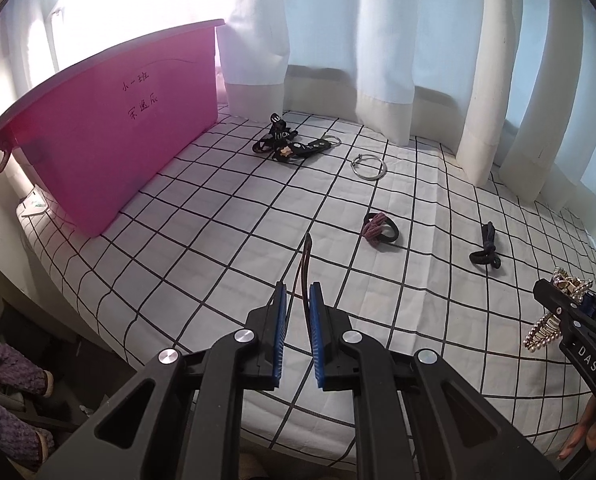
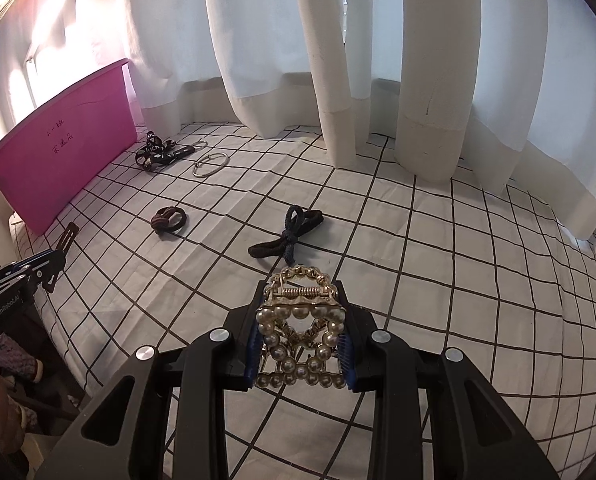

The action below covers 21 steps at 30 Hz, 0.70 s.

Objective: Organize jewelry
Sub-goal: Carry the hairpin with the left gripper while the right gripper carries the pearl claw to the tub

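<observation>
Left gripper (image 1: 298, 300) is clamped on a thin dark hair clip (image 1: 306, 256): a flat brown-black strip held edge-on between the blue pads, its tip sticking out past the fingertips over the bed. From the right wrist view the same clip (image 2: 68, 240) shows as a flat slotted bar.

Right gripper (image 2: 301, 304) is clamped on a pearl claw clip (image 2: 299, 320). Gold metal frame, rows of round off-white pearls along both sides, coil spring across the hinge, and a ring of small gold beads at the top. It sits squarely between the blue pads, hinge end pointing forward, off the sheet. The left wrist view catches it from the side at the frame's right edge (image 1: 569, 286), gold teeth hanging below the jaw.

Still lying on the checked sheet (image 2: 417, 272):
- dark navy hair tie (image 2: 288, 234) knotted into a bow, just ahead of the right gripper
- maroon-and-black hair tie (image 2: 169, 219) to its left
- thin silver hoop (image 2: 211, 165) further back
- black strap with white lettering and a key ring (image 2: 158, 152) near the bin

Pink plastic bin (image 1: 110, 152) stands at the far left edge of the bed against the white curtain (image 2: 258, 60), with handwritten characters on its side.
</observation>
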Tool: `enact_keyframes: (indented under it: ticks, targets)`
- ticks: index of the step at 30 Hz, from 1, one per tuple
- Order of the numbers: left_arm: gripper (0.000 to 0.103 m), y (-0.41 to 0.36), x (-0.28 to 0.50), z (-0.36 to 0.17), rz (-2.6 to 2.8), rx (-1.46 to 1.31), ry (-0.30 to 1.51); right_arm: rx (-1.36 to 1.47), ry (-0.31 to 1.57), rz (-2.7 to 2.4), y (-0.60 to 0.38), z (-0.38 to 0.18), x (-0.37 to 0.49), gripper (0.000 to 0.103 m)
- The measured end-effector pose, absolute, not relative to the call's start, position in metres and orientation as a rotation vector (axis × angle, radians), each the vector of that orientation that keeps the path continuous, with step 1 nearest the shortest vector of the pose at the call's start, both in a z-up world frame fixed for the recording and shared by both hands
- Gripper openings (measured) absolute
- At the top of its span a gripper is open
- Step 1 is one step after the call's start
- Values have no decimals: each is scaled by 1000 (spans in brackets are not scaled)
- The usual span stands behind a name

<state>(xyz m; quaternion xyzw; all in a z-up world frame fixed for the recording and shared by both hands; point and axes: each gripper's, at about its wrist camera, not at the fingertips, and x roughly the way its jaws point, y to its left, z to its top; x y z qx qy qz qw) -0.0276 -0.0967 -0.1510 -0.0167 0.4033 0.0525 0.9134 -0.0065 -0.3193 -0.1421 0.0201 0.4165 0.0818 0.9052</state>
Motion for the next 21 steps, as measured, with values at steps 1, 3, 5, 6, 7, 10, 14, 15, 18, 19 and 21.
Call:
enact_keyframes:
  ticks: [1,3,5,6,7,10,14,15,18,19,21]
  targets:
    - [12,-96,-28,-147,109,-34,828,45,860,169,-320,-138,-7,30]
    - [12,-96,-29,-136,110,-31,822,49,855,170,-320,-130,-7,30]
    - [12,-94,-29,-126,109,-35,821,46,850,174,-319,-121,-7,30]
    - [12,-93,-30,-121,109,-37,821,46,849,180,-318,-117,-7,30]
    - [12,-91,-30,-116,112,-40,821,50,847,187,-317,-112,-6,30]
    - [12,-88,-32,-100,118,-41,823,56,841,206,-314,-97,-4,30]
    - [12,-81,-37,-74,139,-33,813,72,828,236,-308,-74,-2,30]
    - [12,-78,-37,-67,147,-32,810,73,822,245,-306,-68,-1,30]
    - [12,-68,-37,-48,166,-36,795,78,802,274,-298,-51,2,30]
    - [12,-63,-36,-41,168,-39,789,76,795,283,-293,-46,4,30]
    - [12,-54,-34,-29,172,-44,771,72,784,302,-282,-36,9,30]
